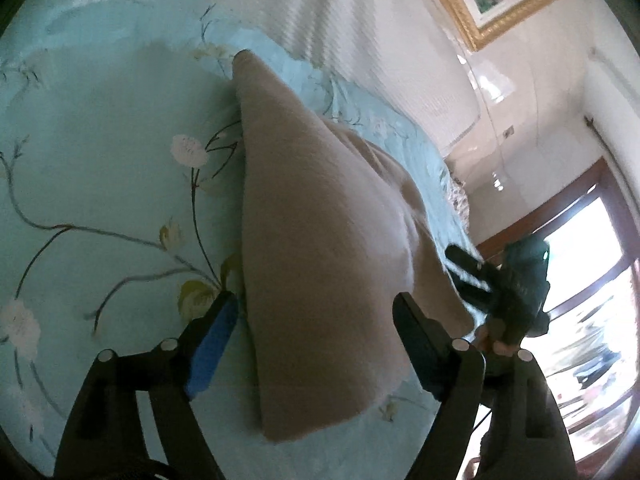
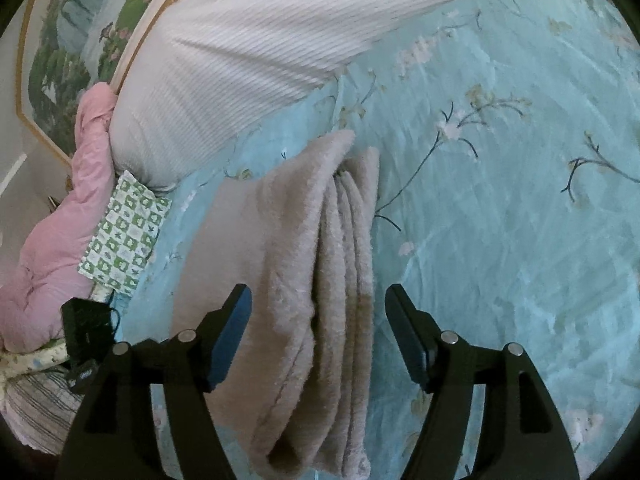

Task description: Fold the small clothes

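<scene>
In the left wrist view we look down on a bed under a pale blue bedspread (image 1: 100, 184) printed with thin branches and pale blossoms; a white ribbed blanket (image 1: 320, 8) lies across its far side, a gold-framed picture (image 1: 500, 4) hangs on the wall beyond, and a bright window (image 1: 592, 280) glares at the right edge; the folded beige garment (image 1: 320, 260) lies on the bedspread as a long wedge running away from us, its near end between the two fingers of the left claw (image 1: 316, 308); the jaws stand wide apart and we see neither pad pressing the cloth, the blue-padded finger (image 1: 212, 344) just beside its left edge; past the garment's right side we see the right claw (image 1: 476, 276), a hand (image 1: 500, 340) below it, its fingers lying against the far edge of the cloth. In the right wrist view the same blanket (image 2: 248, 64) fills the top, with the framed picture (image 2: 68, 60) behind it; a pink quilt (image 2: 52, 248), a green-and-white checked cloth (image 2: 124, 236) and a small black device (image 2: 86, 324) crowd the left side, all clear of the garment (image 2: 304, 280); here the garment shows several stacked plush layers, its folded edges facing us, lying on the bedspread (image 2: 500, 220) between the fingers of the right claw (image 2: 318, 300); those jaws are open too, with a gap on each side of the cloth.
</scene>
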### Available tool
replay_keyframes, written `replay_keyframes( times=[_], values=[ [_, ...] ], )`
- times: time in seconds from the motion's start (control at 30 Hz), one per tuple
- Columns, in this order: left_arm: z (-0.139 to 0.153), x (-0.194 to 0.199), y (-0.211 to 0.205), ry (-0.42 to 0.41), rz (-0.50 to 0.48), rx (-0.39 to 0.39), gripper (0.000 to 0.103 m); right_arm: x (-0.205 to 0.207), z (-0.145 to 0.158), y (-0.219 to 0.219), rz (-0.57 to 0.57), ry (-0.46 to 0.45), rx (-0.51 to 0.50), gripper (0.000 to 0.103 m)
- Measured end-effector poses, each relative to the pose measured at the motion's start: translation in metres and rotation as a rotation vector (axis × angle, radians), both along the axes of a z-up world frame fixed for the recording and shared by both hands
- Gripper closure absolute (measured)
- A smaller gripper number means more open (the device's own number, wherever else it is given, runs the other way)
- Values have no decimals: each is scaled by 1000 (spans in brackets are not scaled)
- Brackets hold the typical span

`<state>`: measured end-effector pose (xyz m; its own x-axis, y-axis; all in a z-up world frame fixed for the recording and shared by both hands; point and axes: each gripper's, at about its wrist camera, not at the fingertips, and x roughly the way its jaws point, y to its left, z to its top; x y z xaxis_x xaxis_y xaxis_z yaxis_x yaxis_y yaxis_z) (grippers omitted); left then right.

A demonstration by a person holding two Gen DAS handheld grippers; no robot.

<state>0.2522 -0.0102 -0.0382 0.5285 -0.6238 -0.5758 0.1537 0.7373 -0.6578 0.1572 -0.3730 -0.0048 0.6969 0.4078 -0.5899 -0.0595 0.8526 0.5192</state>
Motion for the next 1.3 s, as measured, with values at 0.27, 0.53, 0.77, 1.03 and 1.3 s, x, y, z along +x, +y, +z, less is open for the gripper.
replay_keyframes(
  times=[0.27,0.53,0.77,1.03,1.3],
  values=[
    [-15,59,-2,85,-38,-87,21,27,-20,0,38,52,67,33],
    [-22,73,-15,78,-38,-75,30,52,-29,6,104,97,111,49],
    [-14,61,-6,20,-54,-83,55,45,-18,21,105,66,87,71],
    [8,14,34,-30,-2,-110,57,27,-5,67,151,41,89,73],
    [28,-61,113,-70,100,-39,57,26,-12,151,300,17,148,73]
  ],
)
